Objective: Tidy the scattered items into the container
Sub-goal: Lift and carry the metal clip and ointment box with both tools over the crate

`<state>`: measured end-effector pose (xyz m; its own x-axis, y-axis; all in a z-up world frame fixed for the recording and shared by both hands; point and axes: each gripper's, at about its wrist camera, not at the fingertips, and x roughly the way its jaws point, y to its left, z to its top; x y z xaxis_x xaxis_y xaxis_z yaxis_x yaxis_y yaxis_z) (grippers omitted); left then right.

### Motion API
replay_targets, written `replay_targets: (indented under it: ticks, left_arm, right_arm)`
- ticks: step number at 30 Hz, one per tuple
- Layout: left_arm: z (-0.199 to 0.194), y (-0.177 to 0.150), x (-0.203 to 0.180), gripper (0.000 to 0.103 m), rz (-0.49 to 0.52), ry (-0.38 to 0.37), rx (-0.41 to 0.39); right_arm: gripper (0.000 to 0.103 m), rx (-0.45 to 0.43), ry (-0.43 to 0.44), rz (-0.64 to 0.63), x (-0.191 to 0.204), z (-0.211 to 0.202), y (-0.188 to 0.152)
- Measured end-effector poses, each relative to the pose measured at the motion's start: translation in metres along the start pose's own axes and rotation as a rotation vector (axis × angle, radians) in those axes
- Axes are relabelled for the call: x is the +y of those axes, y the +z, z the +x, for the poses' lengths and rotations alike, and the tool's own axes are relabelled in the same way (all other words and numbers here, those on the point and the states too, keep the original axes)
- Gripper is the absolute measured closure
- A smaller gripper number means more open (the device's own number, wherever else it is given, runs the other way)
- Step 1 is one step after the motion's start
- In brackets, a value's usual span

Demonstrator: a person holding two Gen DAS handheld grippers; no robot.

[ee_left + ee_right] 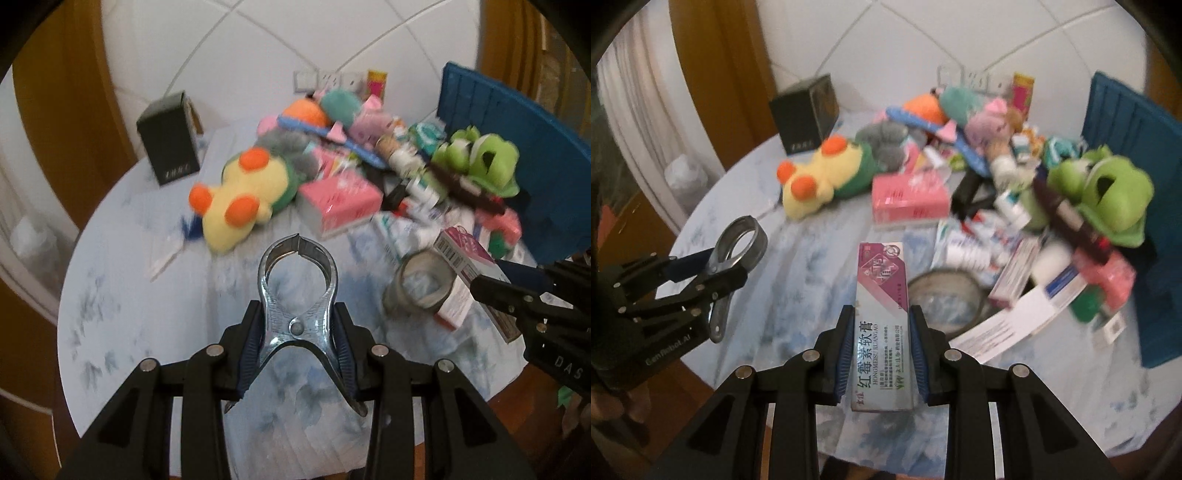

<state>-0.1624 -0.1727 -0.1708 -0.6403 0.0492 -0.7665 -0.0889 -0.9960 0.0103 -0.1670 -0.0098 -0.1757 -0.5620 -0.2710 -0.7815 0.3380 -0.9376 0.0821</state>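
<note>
Surface (147, 295): pale blue-white cloth, faint blue leaf print. Clamp (297, 295): shiny silver. Carton (882, 325): pale blue with magenta top, red and green lettering. Left tongs (299, 332), right tongs (881, 354): black, blue ribbed pads. Duck toy (236, 192): yellow, orange spots. Frog toy (480, 158): green. Crate (517, 147): dark blue. Tissue pack (340, 199): pink. Box (168, 140): black.

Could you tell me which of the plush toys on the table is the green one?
The green frog plush beside the blue container; the plush nearer the black box is yellow with orange spots.
</note>
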Motion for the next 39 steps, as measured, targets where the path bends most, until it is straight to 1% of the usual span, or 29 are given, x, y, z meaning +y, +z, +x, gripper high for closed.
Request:
replay_targets:
  ticks: [7, 13, 18, 24, 28, 30, 33, 39]
  left_arm:
    - [-0.032, 0.041, -0.035, 0.065, 0.06, -0.048, -0.094]
    - [-0.051, 0.085, -0.086, 0.065, 0.083, -0.059, -0.179]
    - [-0.053, 0.122, -0.143, 0.065, 0.066, -0.07, -0.235]
    - [-0.055, 0.16, -0.213, 0.065, 0.059, -0.103, -0.268]
    - [-0.055, 0.184, -0.253, 0.065, 0.091, -0.132, -0.284]
    - [-0.057, 0.197, -0.273, 0.065, 0.118, -0.149, -0.302]
    - [-0.059, 0.215, -0.303, 0.065, 0.158, -0.181, -0.319]
    - [-0.064, 0.248, -0.371, 0.065, 0.211, -0.251, -0.32]
  right_arm:
    - [0.075, -0.117, -0.064, 0.032, -0.021, -0.058, 0.024]
    - [0.075, -0.209, -0.101, 0.026, -0.064, -0.098, 0.051]
    - [0.075, -0.268, -0.122, -0.003, -0.119, -0.127, 0.072]
    - [0.075, -0.316, -0.16, -0.011, -0.196, -0.163, 0.089]
    - [0.075, -0.343, -0.192, 0.009, -0.236, -0.182, 0.098]
    - [0.075, -0.365, -0.213, 0.021, -0.25, -0.191, 0.1]
    - [0.075, -0.391, -0.263, 0.06, -0.277, -0.206, 0.101]
    - [0.075, -0.408, -0.347, 0.143, -0.34, -0.233, 0.096]
